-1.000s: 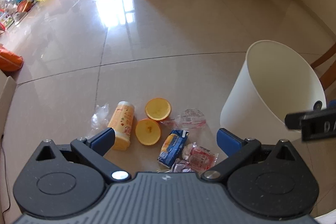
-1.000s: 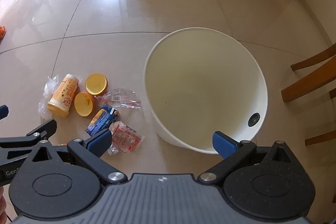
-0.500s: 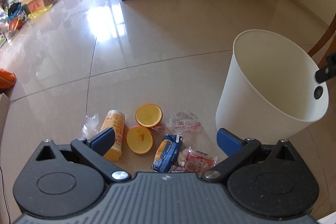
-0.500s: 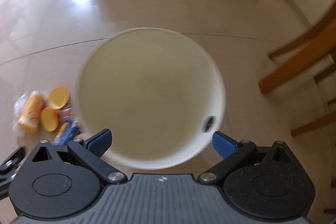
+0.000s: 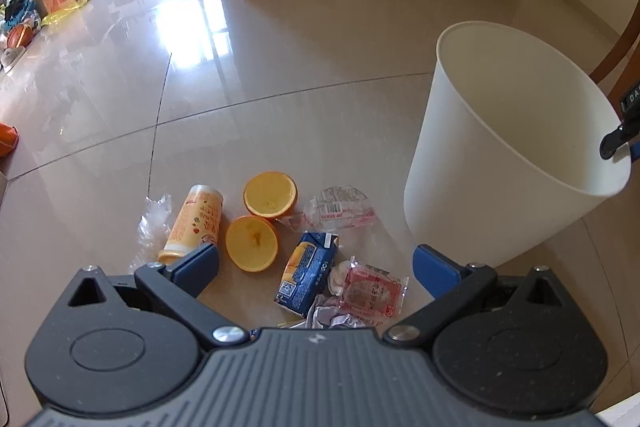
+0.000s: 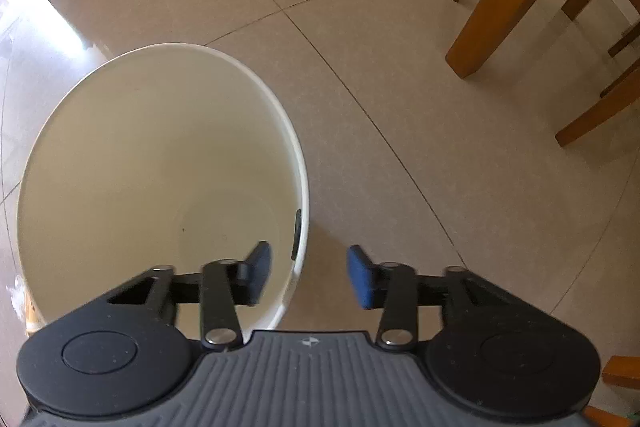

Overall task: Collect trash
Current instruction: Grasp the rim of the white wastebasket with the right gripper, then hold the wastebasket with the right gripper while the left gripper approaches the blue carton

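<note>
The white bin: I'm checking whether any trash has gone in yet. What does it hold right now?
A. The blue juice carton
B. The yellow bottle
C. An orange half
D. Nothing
D: the right wrist view looks straight into the white bin and its inside is bare, while the orange halves, blue juice carton and yellow bottle lie on the floor beside it.

Blue juice carton [image 5: 306,277]: "VC" partly legible; other labels, box prints too blurred.
</note>
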Demonstrator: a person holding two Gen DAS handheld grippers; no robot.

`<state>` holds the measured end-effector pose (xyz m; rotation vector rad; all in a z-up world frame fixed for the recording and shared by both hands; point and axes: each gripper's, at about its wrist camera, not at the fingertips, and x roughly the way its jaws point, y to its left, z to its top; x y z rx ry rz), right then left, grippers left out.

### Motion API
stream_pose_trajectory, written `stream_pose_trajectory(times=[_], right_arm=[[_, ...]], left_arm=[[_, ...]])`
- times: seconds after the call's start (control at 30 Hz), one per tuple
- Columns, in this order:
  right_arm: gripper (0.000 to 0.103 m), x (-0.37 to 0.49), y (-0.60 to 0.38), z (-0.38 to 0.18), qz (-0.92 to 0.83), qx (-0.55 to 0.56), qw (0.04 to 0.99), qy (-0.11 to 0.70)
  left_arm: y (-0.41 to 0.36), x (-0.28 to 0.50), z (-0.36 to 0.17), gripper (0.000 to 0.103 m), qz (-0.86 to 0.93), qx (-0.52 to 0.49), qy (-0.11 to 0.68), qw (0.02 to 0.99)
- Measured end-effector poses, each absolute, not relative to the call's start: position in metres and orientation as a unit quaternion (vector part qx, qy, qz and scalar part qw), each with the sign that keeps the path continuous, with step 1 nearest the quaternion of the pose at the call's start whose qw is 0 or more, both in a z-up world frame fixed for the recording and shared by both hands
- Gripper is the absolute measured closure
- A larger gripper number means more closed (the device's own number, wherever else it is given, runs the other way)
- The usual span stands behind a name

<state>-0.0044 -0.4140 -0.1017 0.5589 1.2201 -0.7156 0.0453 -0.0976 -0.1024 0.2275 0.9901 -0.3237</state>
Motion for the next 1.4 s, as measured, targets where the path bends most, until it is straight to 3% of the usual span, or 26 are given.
stream_pose_trajectory(times=[0.03, 0.17, 0.87, 1.07, 1.17, 1.4], right_arm=[[0.078, -0.003, -0.414, -0.104, -0.320, 0.253, 0.726, 0.553], [0.091, 0.003, -0.420, -0.112, -0.310, 0.244, 0.729, 0.560], [0.090, 0.055, -0.451, -0.118, -0.266, 0.185, 0.772, 0.548], [0.087, 0.055, -0.447, -0.121, -0.307, 0.204, 0.757, 0.540], [0.081, 0.053, -0.440, -0.122, -0.328, 0.213, 0.754, 0.527], [0.081, 0.054, -0.426, -0.129, -0.351, 0.182, 0.758, 0.519]], left_arm=[[-0.097, 0.045, -0.103, 0.001, -0.155, 0.108, 0.473, 0.861], [-0.095, 0.045, -0.106, 0.001, -0.153, 0.107, 0.478, 0.858], [-0.096, 0.040, -0.113, 0.001, -0.153, 0.137, 0.479, 0.853], [-0.096, 0.039, -0.114, 0.001, -0.159, 0.142, 0.474, 0.855], [-0.094, 0.039, -0.115, 0.001, -0.159, 0.141, 0.474, 0.854], [-0.088, 0.042, -0.119, 0.001, -0.150, 0.140, 0.475, 0.856]])
